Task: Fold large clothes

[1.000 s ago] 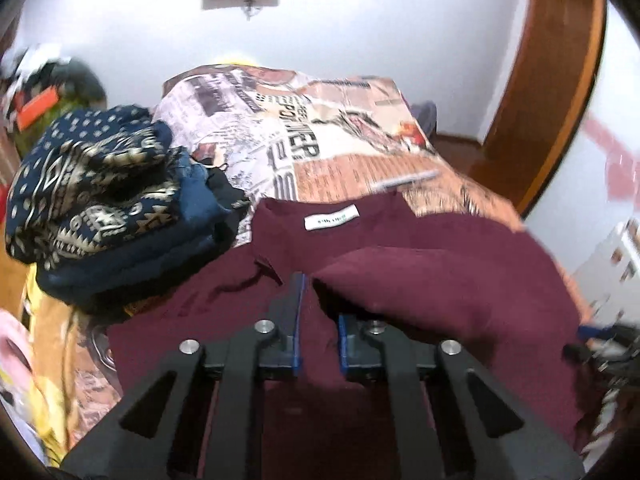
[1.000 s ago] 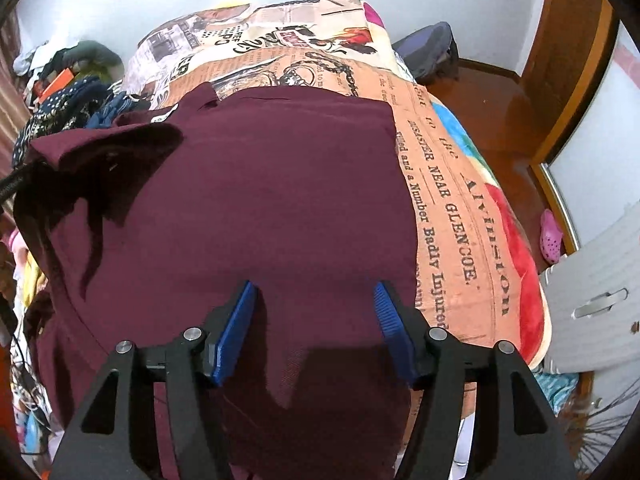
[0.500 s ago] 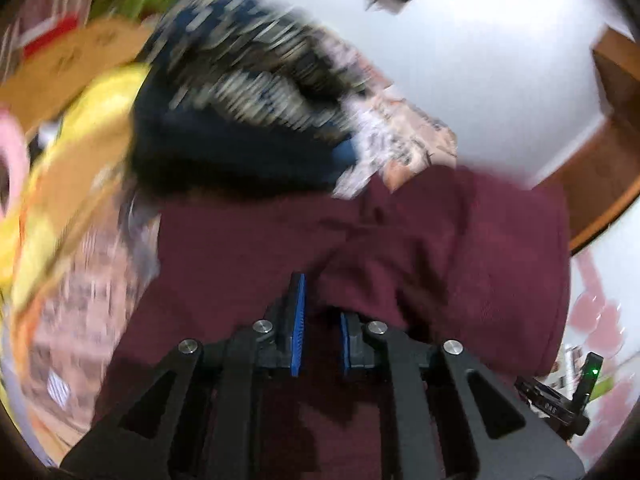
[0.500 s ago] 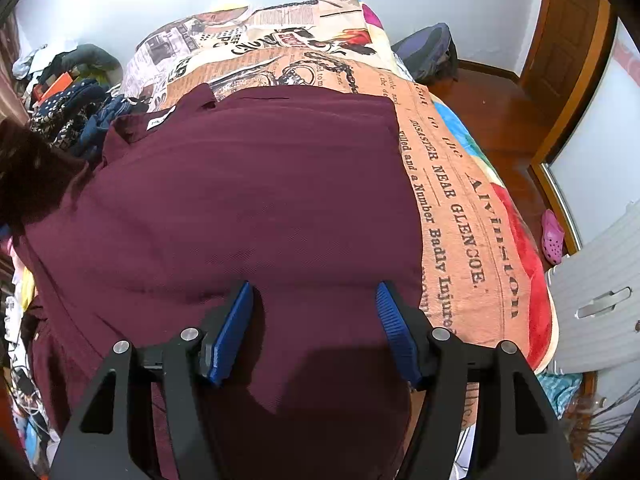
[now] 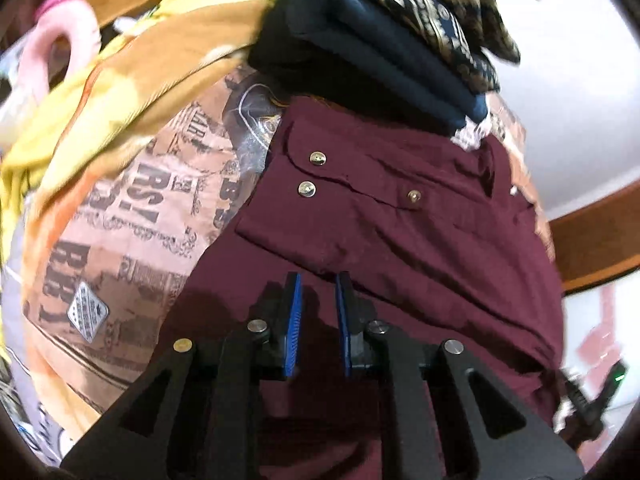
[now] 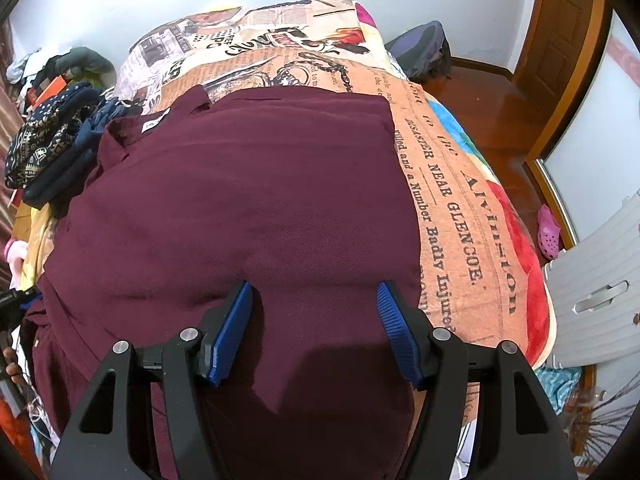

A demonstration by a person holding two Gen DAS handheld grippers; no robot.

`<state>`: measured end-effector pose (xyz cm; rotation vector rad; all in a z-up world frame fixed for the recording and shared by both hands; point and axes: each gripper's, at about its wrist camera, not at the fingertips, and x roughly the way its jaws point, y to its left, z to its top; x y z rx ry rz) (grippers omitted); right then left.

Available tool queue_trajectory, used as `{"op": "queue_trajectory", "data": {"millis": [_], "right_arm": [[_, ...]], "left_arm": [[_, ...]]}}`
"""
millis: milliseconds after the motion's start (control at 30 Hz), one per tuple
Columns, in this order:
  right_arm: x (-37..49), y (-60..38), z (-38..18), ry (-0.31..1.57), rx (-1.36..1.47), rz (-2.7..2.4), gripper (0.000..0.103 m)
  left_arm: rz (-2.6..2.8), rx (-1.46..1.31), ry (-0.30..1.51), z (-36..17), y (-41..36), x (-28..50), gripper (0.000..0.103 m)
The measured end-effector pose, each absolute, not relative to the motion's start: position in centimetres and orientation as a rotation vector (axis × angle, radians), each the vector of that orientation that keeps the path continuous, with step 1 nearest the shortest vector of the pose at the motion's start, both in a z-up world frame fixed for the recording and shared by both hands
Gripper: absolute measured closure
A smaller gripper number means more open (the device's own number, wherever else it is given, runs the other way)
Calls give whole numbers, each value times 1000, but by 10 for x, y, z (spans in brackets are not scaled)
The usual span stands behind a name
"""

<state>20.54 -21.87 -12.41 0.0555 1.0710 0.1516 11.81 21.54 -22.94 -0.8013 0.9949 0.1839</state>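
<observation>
A maroon shirt (image 6: 248, 200) lies spread over the bed, its collar label at the far left. In the left wrist view its sleeve (image 5: 384, 216), with a buttoned cuff, lies folded across the shirt's body. My left gripper (image 5: 318, 280) has its jaws nearly together, and the sleeve's near edge is pinched at the tips. My right gripper (image 6: 316, 300) stands open just above the shirt's near part, with flat cloth under the gap and nothing gripped. The left gripper (image 6: 12, 304) shows dimly at the left edge of the right wrist view.
A patterned newsprint blanket (image 6: 452, 184) covers the bed. A stack of folded dark-blue clothes (image 5: 384, 44) sits beside the shirt's far-left corner, with yellow cloth (image 5: 132, 80) next to it. On the right are a white plastic unit (image 6: 596, 288), a wooden floor and a door.
My left gripper swung left and down while rolling, carrying the sleeve from above the shirt's middle to lie across its body. The right gripper stayed still.
</observation>
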Motion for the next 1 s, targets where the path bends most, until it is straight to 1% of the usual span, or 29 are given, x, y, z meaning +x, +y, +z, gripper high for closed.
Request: {"op": "queue_trajectory", "data": {"millis": [33, 67, 100, 167, 200, 467, 500, 667, 700, 733, 767, 800, 833, 867, 933, 1000], "right_arm": [[206, -219, -123, 1073, 54, 150, 42], [206, -218, -123, 1074, 53, 148, 42], [207, -218, -122, 1075, 52, 146, 42], [207, -217, -123, 1074, 53, 142, 42], [207, -217, -123, 1073, 54, 139, 42], [206, -218, -123, 1068, 57, 140, 42], [206, -218, -123, 1068, 58, 140, 42], [207, -218, -123, 1064, 64, 136, 42], [207, -218, -122, 1063, 67, 136, 42], [207, -219, -122, 1062, 69, 136, 42], [207, -219, -121, 1061, 71, 135, 42], [207, -220, -120, 1059, 72, 133, 42], [207, -221, -120, 1056, 74, 131, 42], [208, -222, -119, 1055, 78, 129, 42], [209, -225, -120, 1058, 86, 129, 42], [211, -225, -121, 1061, 89, 133, 42]], "left_arm": [[167, -830, 991, -227, 220, 119, 88], [155, -853, 990, -227, 222, 119, 83], [138, -888, 989, -228, 225, 119, 73], [103, -964, 980, -228, 226, 121, 60], [92, -999, 975, -231, 227, 123, 57], [27, -1239, 1007, -266, 225, 153, 53], [27, -1247, 1014, -271, 224, 159, 51], [64, -1200, 1029, -276, 224, 182, 51], [73, -1183, 1034, -274, 223, 185, 53], [90, -1141, 1040, -270, 221, 189, 59], [97, -1098, 1045, -267, 218, 192, 75], [96, -1042, 1051, -262, 215, 195, 86], [96, -999, 1050, -257, 211, 197, 89], [100, -946, 1036, -248, 207, 197, 95], [118, -819, 994, -224, 200, 193, 97], [127, -749, 950, -203, 196, 187, 99]]}}
